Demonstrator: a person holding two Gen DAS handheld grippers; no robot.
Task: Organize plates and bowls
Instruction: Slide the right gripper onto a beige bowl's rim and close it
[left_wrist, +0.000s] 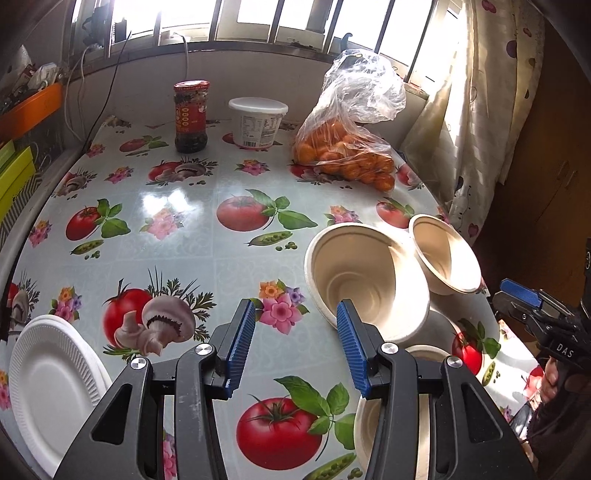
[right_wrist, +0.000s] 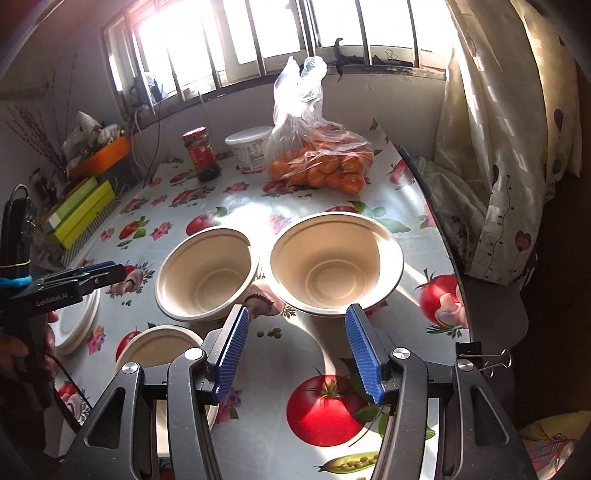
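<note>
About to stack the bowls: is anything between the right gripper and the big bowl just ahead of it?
Nothing visible. Only bare tablecloth lies between the open right gripper and the big bowl; the neighbouring bowl sits to its left.

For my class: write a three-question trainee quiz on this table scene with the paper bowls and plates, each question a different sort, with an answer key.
1. True or false: the left gripper holds a bowl.
2. How many beige bowls show in the right wrist view?
3. The white plates lie: A) stacked at the table's left edge, B) beside the bag of oranges, C) inside a bowl.

Key: 1 false, its jaws are empty. 2 three: left bowl, right bowl, near bowl. 3 A.
</note>
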